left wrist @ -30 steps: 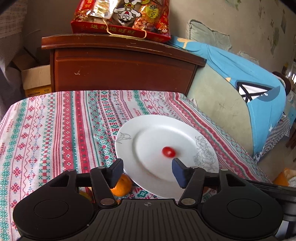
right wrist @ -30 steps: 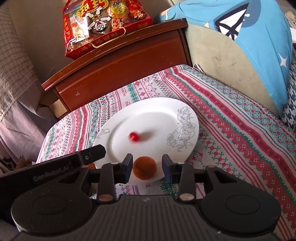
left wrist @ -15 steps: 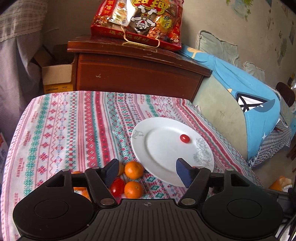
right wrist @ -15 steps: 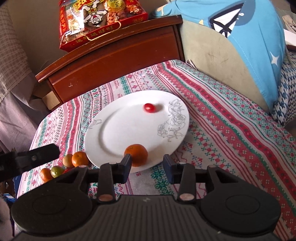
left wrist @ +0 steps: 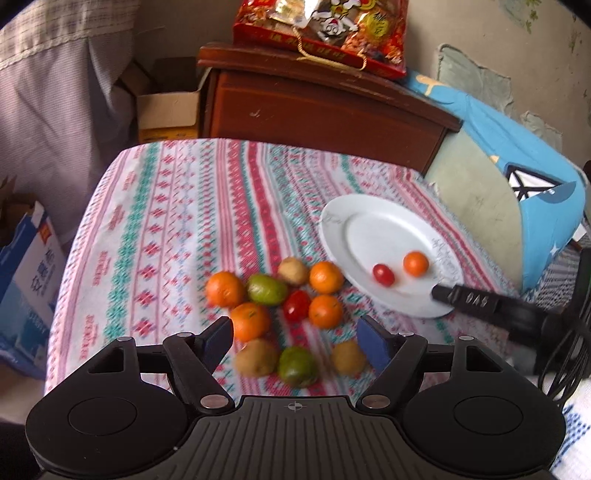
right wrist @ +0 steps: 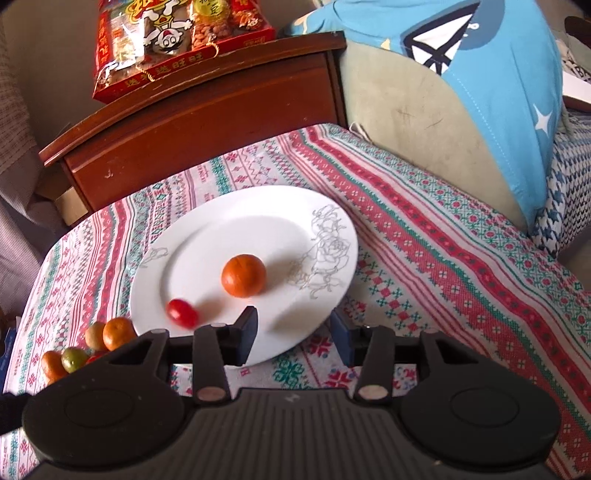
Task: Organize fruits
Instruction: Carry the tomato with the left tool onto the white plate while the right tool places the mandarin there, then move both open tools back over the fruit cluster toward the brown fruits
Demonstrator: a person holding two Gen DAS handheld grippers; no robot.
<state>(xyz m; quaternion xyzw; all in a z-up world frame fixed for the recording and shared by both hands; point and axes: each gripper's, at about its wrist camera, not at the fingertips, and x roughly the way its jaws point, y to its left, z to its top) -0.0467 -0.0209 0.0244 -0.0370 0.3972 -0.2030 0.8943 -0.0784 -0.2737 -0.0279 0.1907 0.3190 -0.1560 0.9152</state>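
Note:
A white plate on the striped cloth holds a tangerine and a cherry tomato. Left of the plate lies a loose pile of fruit: several tangerines, green fruits, tan fruits and a red tomato. My left gripper is open and empty, hovering above the near side of the pile. My right gripper is open and empty at the plate's near rim; its finger shows in the left wrist view.
A wooden cabinet with a red snack bag stands behind the table. A blue cushion on a chair is at the right. Cardboard boxes and a blue carton stand on the left.
The right gripper let go of the tangerine, which now lies on the plate, and pulled back. The left gripper moved back and left over the fruit pile. The cherry tomato rolled across the plate.

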